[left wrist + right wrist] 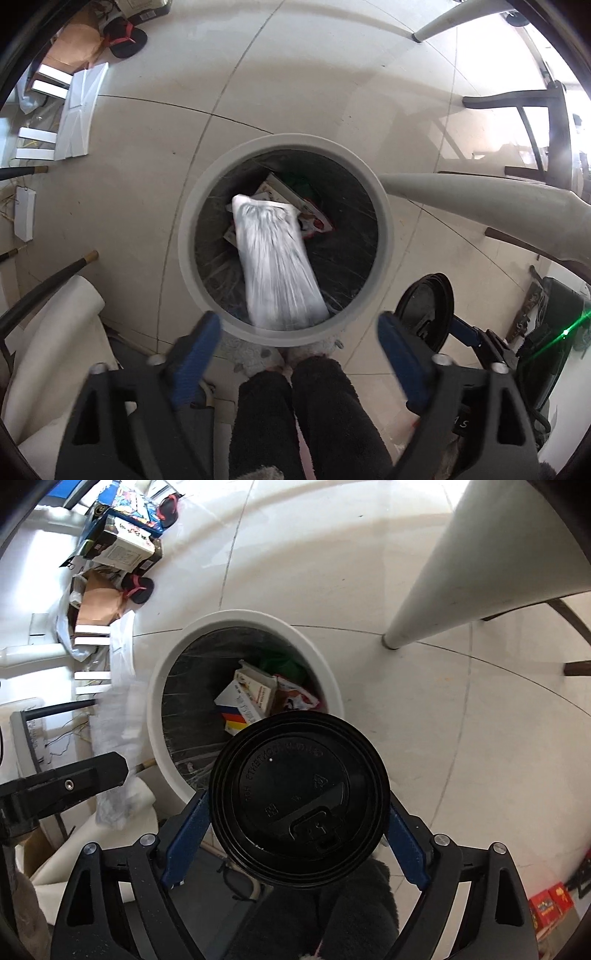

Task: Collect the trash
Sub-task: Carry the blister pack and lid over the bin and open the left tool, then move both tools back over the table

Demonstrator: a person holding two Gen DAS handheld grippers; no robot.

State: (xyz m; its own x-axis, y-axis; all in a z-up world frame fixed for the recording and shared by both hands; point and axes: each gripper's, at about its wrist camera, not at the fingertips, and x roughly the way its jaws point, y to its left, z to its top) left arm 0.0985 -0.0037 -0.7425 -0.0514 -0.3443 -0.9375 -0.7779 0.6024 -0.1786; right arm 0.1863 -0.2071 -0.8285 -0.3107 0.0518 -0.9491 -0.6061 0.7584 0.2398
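Black-lidded cup [299, 797] between right hand-held gripper [295, 834] fingers, above bin [155, 709]

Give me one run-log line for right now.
left gripper: open, empty | white bag: blurred, over bin | right gripper: around lidded cup, beside bin

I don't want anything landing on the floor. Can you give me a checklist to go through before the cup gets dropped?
1. Left gripper empty: ok, jaws wide with nothing between them.
2. White bag in the bin: cannot tell. It is blurred over the opening and its near end crosses the rim.
3. Cup over the opening: not ok. In the left view it appears beside the rim.
4. Right gripper grip on the cup: cannot tell, the lid hides the pads.
5. Room in the bin: ok, the boxes lie low.
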